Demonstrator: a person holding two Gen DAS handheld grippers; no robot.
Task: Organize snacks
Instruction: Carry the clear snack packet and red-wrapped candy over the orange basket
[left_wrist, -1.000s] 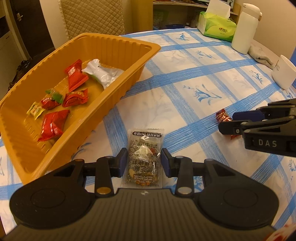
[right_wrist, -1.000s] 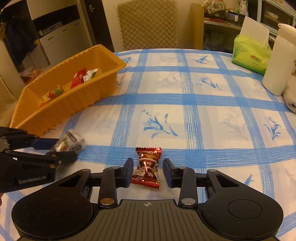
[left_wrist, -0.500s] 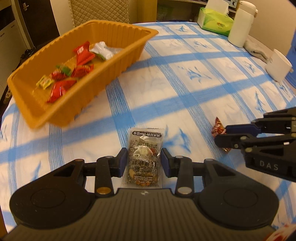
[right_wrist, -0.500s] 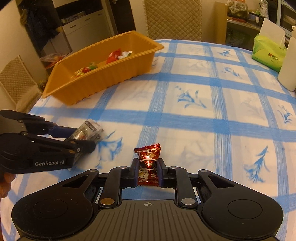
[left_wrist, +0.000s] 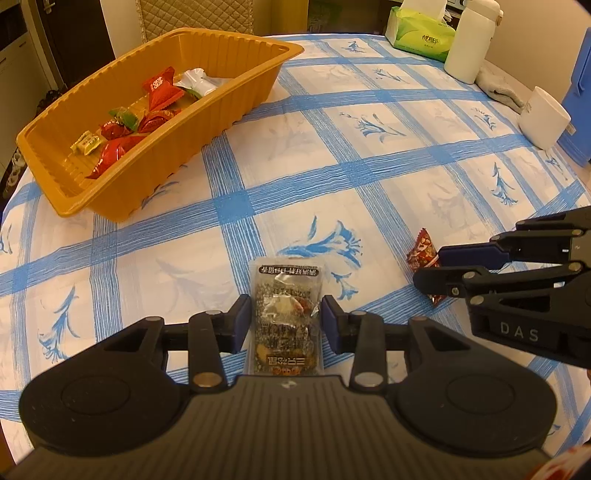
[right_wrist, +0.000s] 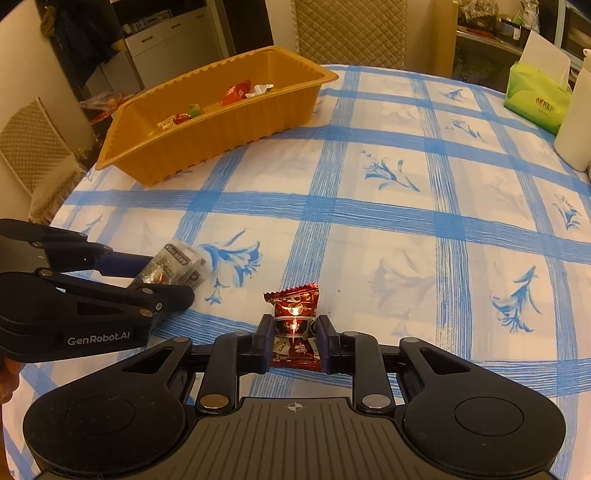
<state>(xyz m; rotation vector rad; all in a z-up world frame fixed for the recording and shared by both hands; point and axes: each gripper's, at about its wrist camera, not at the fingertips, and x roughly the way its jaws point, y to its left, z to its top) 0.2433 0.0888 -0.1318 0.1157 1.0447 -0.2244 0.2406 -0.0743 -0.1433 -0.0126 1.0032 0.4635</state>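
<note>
Both packets now hang lifted off the blue-checked tablecloth (right_wrist: 406, 206); right gripper (right_wrist: 293, 341) has clamped the red foil candy (right_wrist: 295, 325); left gripper (left_wrist: 286, 323) pinches the clear nut-mix packet (left_wrist: 285, 317); the ribbed orange plastic tray (left_wrist: 236, 107) seems next.

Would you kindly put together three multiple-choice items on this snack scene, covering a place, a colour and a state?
1. Where does the orange tray stand?
A. on the checked tablecloth
B. on a chair
C. on the floor

2. What colour is the wrapper held by the right gripper?
A. green
B. dark red
C. white

3. How are the jaws of the left gripper set?
A. wide apart over bare cloth
B. closed on the clear nut-mix packet
C. closed on a tissue

Key: 1 A, its base rests on the tablecloth; 2 B, the candy between them is dark red; 3 B, both pads meet the packet's sides.
</note>
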